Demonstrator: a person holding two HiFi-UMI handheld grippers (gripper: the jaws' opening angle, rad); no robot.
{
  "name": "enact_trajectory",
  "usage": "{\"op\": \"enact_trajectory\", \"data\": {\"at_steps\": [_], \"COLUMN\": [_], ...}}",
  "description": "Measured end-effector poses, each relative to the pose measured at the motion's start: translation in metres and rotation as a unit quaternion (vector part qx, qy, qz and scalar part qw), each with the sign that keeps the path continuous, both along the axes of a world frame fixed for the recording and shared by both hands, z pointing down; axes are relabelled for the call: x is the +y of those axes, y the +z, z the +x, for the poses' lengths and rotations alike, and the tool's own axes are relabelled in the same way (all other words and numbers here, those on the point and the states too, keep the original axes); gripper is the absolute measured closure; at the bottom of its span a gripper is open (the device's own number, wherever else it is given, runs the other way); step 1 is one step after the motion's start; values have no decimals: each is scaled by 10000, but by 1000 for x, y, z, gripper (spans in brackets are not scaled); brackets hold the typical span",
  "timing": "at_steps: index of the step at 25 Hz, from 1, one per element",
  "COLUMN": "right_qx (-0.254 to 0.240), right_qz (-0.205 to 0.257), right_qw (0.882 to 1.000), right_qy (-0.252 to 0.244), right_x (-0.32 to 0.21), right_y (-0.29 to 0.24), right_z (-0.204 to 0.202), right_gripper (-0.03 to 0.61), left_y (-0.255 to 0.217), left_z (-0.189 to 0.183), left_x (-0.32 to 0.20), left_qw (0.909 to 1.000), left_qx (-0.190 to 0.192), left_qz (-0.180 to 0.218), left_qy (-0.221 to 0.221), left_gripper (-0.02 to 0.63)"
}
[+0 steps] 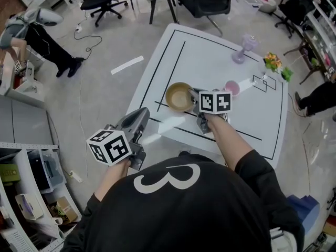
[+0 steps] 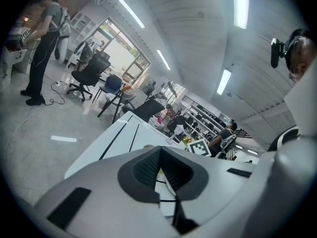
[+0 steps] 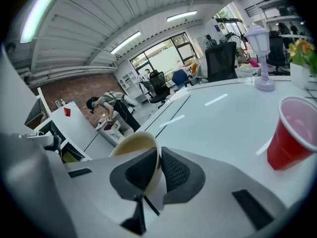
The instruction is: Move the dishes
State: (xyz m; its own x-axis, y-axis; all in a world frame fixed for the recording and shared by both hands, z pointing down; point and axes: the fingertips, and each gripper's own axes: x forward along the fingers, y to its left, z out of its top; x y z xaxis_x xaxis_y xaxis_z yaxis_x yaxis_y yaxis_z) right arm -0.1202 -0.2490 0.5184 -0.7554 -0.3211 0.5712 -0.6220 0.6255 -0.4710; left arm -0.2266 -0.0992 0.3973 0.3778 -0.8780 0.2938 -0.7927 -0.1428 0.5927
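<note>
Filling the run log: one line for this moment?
right gripper: shut on bowl rim | left gripper: shut, empty, off table

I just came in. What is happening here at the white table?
A person stands at the white table with a gripper in each hand. The right gripper is clamped on the rim of a tan bowl, with a red cup standing nearby. The left gripper is held just off the table's near edge, jaws together, holding nothing.
</note>
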Motion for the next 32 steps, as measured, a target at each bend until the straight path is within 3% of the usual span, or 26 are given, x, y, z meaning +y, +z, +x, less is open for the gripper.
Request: {"op": "enact_trajectory", "data": {"at_steps": [12, 18, 24, 32], "right_qx": [194, 84, -46, -608], "right_qz": [-171, -55, 327, 1075], "right_qw": [9997, 9999, 9994, 9915], "right_qy": [-8, -12, -74, -404], "right_x": [-4, -1, 9, 52], "right_y": [17, 5, -19, -83], "right_z": [-4, -2, 11, 39], "right_gripper": [503, 391, 319, 380], "left_y": [1, -3, -6, -23], "left_z": [-11, -4, 7, 33], "left_x": [7, 9, 13, 14], "left_qw": [9998, 9999, 9998, 9983], "left_qx": [-126, -147, -125, -110], "left_qz": [-98, -39, 7, 208], "left_qy": [-110, -14, 155, 525], "left_gripper": [612, 612, 612, 612]}}
